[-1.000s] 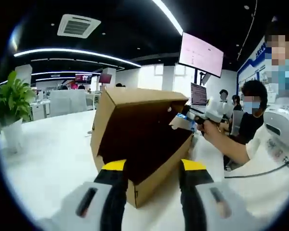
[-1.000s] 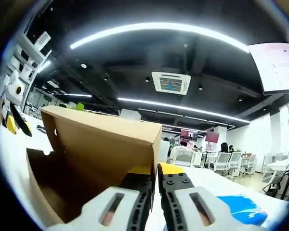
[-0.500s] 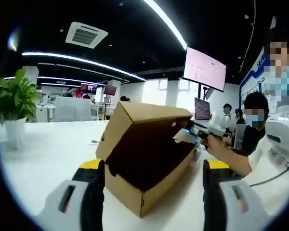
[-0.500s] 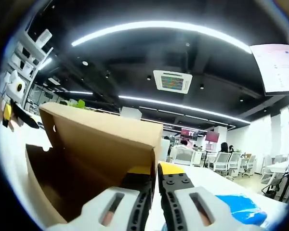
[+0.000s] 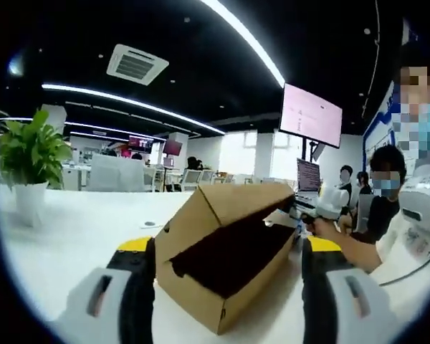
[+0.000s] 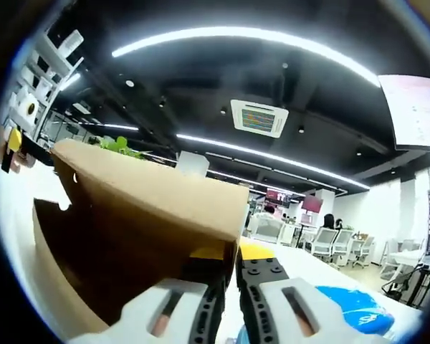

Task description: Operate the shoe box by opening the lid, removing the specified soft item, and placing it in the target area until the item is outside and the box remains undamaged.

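**Shoe box lid held by one edge, soft item not yet out**

The cardboard shoe box (image 5: pixel 226 261) is seen standing on the white counter (image 5: pixel 64 236), its hinged lid (image 5: pixel 247 195) raised part-way over a dark interior. In the right gripper view the lid's front edge (image 6: pixel 158 208) is pinched between the jaws of the right tongs (image 6: pixel 230 261), which are closed on the cardboard — the same tongs (image 5: pixel 301 213) are seen at the far corner of the lid in the left gripper view, held in a person's hand (image 5: pixel 324 228).

The left tongs (image 5: pixel 226 247) are held spread wide, nothing between the jaws, with the box lying in front of them and framed by the two jaws.

The opening step is judged to be under way, not finished: the lid is lifted but leans low over the box. Removal and placing in the target area are judged to be left undone.

As to contents — the inside of the box is in deep shadow, and no soft item can be made out there; whether it lies within cannot be told. A blue object (image 6: pixel 355 315) is seen on the counter beside the right tongs; what it is cannot be told. No damage to the box is visible.
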`<state>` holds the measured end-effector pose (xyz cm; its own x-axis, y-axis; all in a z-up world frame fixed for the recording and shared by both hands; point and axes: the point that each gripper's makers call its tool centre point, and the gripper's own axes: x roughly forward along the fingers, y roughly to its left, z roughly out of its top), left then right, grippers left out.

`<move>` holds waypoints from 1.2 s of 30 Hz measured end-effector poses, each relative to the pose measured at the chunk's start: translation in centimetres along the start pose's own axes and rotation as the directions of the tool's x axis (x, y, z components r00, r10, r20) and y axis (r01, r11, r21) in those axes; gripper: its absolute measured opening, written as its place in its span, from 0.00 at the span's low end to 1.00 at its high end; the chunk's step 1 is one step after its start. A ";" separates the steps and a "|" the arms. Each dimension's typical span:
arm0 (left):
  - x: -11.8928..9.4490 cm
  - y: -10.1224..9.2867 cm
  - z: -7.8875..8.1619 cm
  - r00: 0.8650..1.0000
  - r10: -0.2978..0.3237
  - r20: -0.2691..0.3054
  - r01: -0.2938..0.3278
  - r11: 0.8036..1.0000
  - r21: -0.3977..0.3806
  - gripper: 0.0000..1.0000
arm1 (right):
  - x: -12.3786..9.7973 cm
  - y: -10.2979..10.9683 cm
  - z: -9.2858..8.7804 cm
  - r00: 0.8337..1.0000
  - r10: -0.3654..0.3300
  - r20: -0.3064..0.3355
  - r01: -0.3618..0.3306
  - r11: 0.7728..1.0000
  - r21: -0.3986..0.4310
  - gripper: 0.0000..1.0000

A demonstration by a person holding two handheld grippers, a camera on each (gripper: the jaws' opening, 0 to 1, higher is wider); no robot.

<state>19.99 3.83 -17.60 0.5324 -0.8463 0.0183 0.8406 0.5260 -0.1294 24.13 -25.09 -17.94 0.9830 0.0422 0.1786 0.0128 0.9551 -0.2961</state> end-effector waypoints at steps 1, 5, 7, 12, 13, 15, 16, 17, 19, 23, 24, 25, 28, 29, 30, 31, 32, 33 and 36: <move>-0.1 -0.4 0.9 0.999 -0.010 0.050 0.012 1.000 -0.027 0.86 | 0.0 0.0 0.1 1.000 0.000 0.007 0.000 1.000 -0.007 0.01; -0.1 -1.0 1.7 0.997 -0.006 0.083 0.015 0.994 -0.105 0.85 | -0.1 0.1 0.1 1.000 -0.004 -0.005 0.004 1.000 -0.013 0.01; 0.0 -1.3 1.6 0.998 -0.016 0.068 0.024 0.993 -0.113 0.82 | -0.2 0.1 0.1 1.000 -0.005 -0.004 0.005 1.000 -0.013 0.01; 0.3 -0.9 1.6 0.998 0.060 0.036 -0.059 0.998 -0.032 0.65 | -0.3 0.1 0.0 1.000 -0.004 -0.009 0.004 1.000 -0.015 0.01; 0.4 -1.0 1.6 0.997 0.063 0.037 -0.062 0.998 -0.029 0.66 | -0.3 0.1 0.0 1.000 -0.004 -0.009 0.004 1.000 -0.012 0.01; 0.6 -0.8 1.4 0.997 0.076 0.017 -0.075 0.996 -0.053 0.68 | -0.3 0.1 -0.1 1.000 -0.004 -0.011 0.004 1.000 -0.013 0.01; 0.6 -0.6 1.4 0.997 0.080 0.020 -0.079 0.996 -0.052 0.67 | -0.3 0.1 -0.1 1.000 -0.004 -0.012 0.004 1.000 -0.015 0.01; 0.6 -0.5 1.5 0.996 0.088 0.026 -0.086 0.994 -0.067 0.66 | -0.3 0.1 -0.2 1.000 -0.004 -0.012 0.004 1.000 -0.014 0.01; 0.8 -0.6 1.7 0.995 0.089 0.046 -0.084 0.991 -0.101 0.63 | -0.3 0.1 -0.2 1.000 -0.003 -0.013 0.003 1.000 -0.012 0.01; 0.9 0.3 1.9 0.988 0.146 0.050 -0.141 0.986 -0.083 0.52 | -0.3 0.2 -0.4 1.000 -0.001 -0.018 0.001 1.000 -0.011 0.01; 0.9 0.5 1.8 0.987 0.156 0.047 -0.151 0.985 -0.088 0.52 | -0.3 0.2 -0.4 1.000 -0.001 -0.019 0.000 1.000 -0.011 0.01; 1.0 0.6 1.6 0.986 0.160 0.040 -0.156 0.984 -0.089 0.51 | -0.3 0.2 -0.5 1.000 0.000 -0.020 0.000 1.000 -0.010 0.01; 0.9 1.3 1.0 0.980 0.199 0.013 -0.197 0.976 -0.089 0.49 | -0.3 0.2 -0.5 1.000 0.000 -0.021 0.000 1.000 -0.008 0.01; 0.8 1.5 0.8 0.977 0.212 0.004 -0.211 0.974 -0.087 0.49 | -0.3 0.2 -0.5 1.000 0.000 -0.021 0.000 1.000 -0.008 0.01; 0.8 1.5 0.8 0.977 0.214 0.001 -0.213 0.973 -0.085 0.49 | -0.3 0.2 -0.5 1.000 0.000 -0.020 0.000 1.000 -0.008 0.01; 0.8 1.6 0.6 0.975 0.222 -0.010 -0.222 0.972 -0.076 0.49 | -0.3 0.3 -0.5 1.000 0.002 -0.021 -0.002 1.000 -0.009 0.01; 0.8 1.6 0.5 0.974 0.225 -0.014 -0.225 0.971 -0.076 0.49 | -0.3 0.3 -0.5 1.000 0.003 -0.021 -0.003 1.000 -0.009 0.01; 0.8 1.7 0.5 0.974 0.224 -0.016 -0.225 0.971 -0.077 0.49 | -0.3 0.4 -0.5 1.000 0.003 -0.021 -0.003 1.000 -0.009 0.01; 0.8 1.7 0.3 0.975 0.219 -0.021 -0.220 0.968 -0.117 0.46 | -0.3 0.5 -0.6 1.000 0.006 -0.019 -0.006 1.000 -0.011 0.01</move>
<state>21.92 4.06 -17.50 0.7017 -0.7118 -0.0310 0.6850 0.6859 -0.2457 23.98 -24.77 -18.69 0.9865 0.0421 0.1585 0.0089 0.9514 -0.3078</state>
